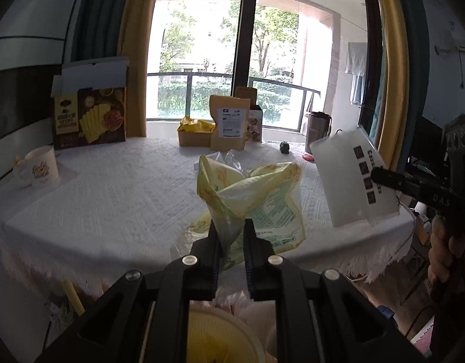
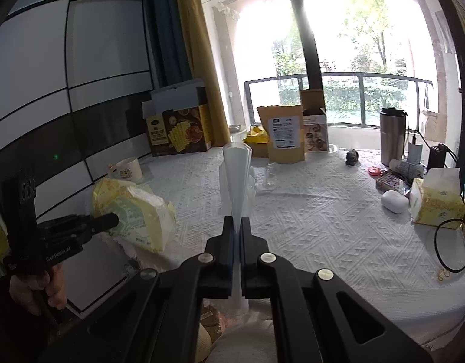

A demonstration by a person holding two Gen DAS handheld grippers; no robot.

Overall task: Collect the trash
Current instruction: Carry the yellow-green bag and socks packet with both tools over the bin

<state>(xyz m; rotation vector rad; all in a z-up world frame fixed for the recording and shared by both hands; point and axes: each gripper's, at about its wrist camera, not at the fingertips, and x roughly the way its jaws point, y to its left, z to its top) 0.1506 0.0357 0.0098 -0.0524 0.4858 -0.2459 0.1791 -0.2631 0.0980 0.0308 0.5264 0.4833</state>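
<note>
The left gripper (image 1: 231, 227) has its black fingers clenched on the lower corner of a crumpled snack bag (image 1: 250, 193), a thin glossy plastic wrapper in pale yellow and green with blocks of small green print. The bag is twisted and creased, its upper folds fanning out above the fingertips, and it hangs lifted over the near edge of the table (image 1: 111, 199). In the right wrist view the same wrapper (image 2: 135, 211) bulges in a rounded lump at the tip of the left gripper (image 2: 111, 220), beside the table's left side.

The right gripper (image 2: 237, 227) pinches a frosted translucent plastic sheet (image 2: 236, 175), seen edge-on as a narrow upright wedge between its fingers. From the left wrist view the sheet (image 1: 350, 181) is a stiff, flat, milky panel carrying a row of dark square marks and some lettering, held tilted above the table's right edge.

The table wears a white cloth with a raised woven pattern and a frayed hem. On it stand a rounded ceramic mug (image 1: 40, 166), a dark printed cardboard box (image 1: 90, 115) with its lid flaps open, a tan paper pouch (image 1: 229, 122) with a white label, a cylindrical metal tumbler (image 2: 392, 136) and a soft yellow tissue pack (image 2: 438, 199).
</note>
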